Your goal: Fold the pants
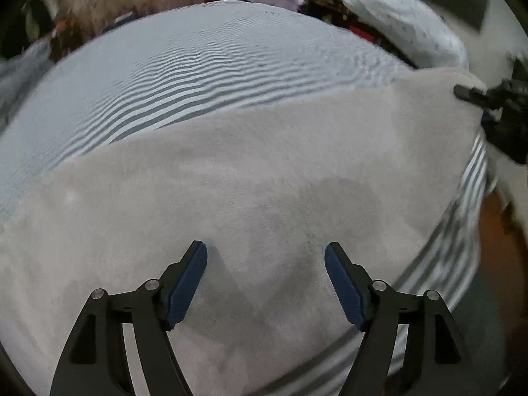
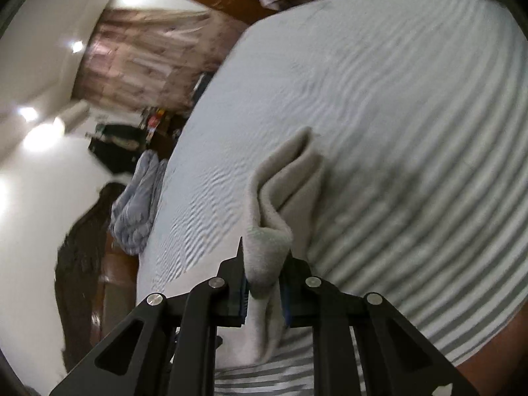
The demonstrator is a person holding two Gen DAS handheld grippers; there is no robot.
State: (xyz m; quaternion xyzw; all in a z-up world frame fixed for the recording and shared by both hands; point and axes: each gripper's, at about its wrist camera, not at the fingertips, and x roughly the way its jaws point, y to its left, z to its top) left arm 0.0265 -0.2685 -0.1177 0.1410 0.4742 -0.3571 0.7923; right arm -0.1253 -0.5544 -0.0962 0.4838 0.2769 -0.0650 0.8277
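Left wrist view: left gripper poised low over the pants, jaws spread wide with nothing between them. Both blue pads hang just above the grey fabric; contact cannot be confirmed. The pants lie flat across the near half of the striped bed, their far edge running diagonally from lower left to upper right. At the upper right corner of the fabric, the right gripper appears as a dark blurred shape meeting the pants' edge. Pillow and cluttered items sit beyond the bed's far side.

Right wrist view: right gripper rolled steeply, so the bed surface rises at the right of the frame and wall and ceiling lights fill the left. Its jaws are closed tightly on a bunched fold of the pants, the fabric squeezed between the pads and spilling out both ahead of and behind the fingers. Ahead of the jaws the grey cloth forms a doubled ridge lifted off the bed. A crumpled blue cloth lies at the bed's left edge.
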